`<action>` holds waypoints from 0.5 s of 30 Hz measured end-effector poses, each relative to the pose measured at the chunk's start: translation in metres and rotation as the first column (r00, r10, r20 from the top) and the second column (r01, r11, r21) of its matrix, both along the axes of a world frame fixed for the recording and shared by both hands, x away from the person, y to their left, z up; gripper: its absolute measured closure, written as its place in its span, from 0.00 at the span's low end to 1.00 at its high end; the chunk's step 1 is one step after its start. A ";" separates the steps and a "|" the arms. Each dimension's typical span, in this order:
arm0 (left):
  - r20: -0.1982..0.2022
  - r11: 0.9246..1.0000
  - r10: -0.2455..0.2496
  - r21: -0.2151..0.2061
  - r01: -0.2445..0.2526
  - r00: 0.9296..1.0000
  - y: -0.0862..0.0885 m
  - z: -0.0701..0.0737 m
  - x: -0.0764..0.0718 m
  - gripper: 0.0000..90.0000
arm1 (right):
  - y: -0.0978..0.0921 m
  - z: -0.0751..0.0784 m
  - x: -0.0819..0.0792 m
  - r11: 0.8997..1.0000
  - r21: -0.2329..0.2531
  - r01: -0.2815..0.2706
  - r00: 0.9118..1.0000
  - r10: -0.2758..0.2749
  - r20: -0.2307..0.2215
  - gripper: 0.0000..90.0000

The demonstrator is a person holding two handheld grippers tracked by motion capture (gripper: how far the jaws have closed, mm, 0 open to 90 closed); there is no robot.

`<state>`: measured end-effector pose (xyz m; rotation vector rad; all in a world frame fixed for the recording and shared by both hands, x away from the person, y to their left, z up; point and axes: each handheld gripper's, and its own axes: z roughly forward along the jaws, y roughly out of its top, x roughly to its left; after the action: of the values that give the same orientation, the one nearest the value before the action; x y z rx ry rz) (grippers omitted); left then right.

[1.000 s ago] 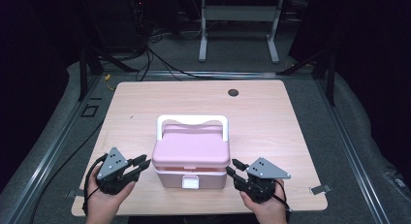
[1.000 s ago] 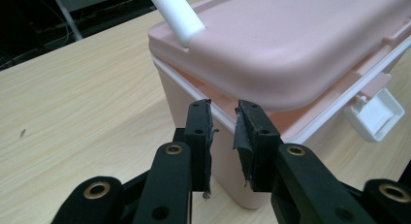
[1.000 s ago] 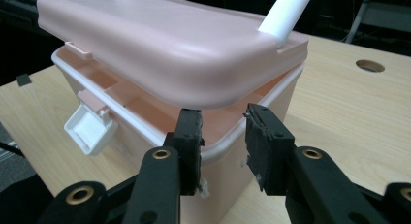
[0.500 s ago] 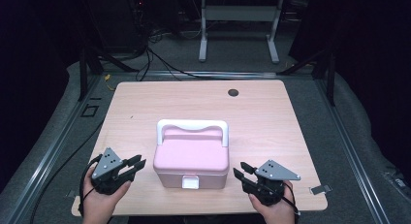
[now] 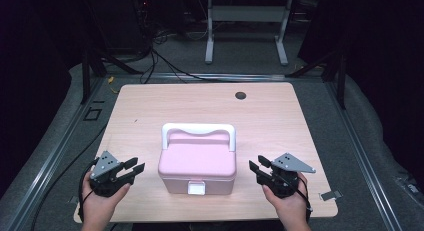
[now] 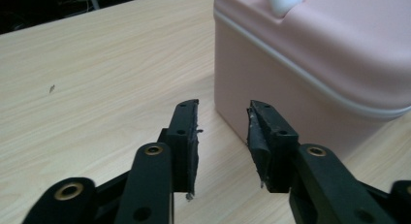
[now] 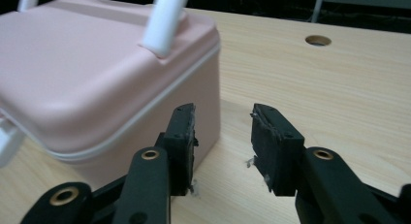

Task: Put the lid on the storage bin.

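- The pink box (image 5: 197, 163) sits near the middle of the tabletop's (image 5: 280, 121) near edge, lid shut, so I cannot tell what is inside.
- Its white handle (image 5: 199, 130) stands up over the far part of the lid, a wide arch pinned at both sides.
- A white latch (image 5: 196, 189) sits low at the middle of the front wall, facing the near edge.
- In the left gripper view, a pale seam runs round the box (image 6: 310, 64) where lid meets body; corners are rounded, the sides plain and smooth.
- In the right gripper view, the handle's (image 7: 165, 20) post rises from the lid close to the corner nearest me.
- My left gripper (image 5: 134, 167) is by the near left corner of the tabletop, just beside the box's left wall, apart from it; its jaws are parted with a clear gap and hold nothing.
- In its own view my left gripper (image 6: 222, 136) points at the box's bottom corner, with bare wood between the jaws.
- My right gripper (image 5: 258, 167) is toward the near right corner, just beside the box's right wall; its jaws are also parted and empty.
- In its own view my right gripper (image 7: 223, 139) has one jaw in front of the box (image 7: 97, 73) wall, whether touching I cannot tell; the other is over wood.
- A round hole (image 5: 240, 95) lies in the tabletop near the far edge, well apart from the box.
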<state>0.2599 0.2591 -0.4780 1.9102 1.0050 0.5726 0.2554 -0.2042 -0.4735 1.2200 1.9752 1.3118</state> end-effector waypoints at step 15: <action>-0.065 1.000 0.014 0.007 -0.013 0.998 0.012 -0.035 0.009 0.60 | -0.007 -0.046 0.016 0.991 -0.133 0.031 0.997 -0.039 -0.064 0.56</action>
<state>0.2688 0.2714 -0.5133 1.9398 1.0595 0.5243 0.2713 -0.2116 -0.5196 1.2434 2.0419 1.1181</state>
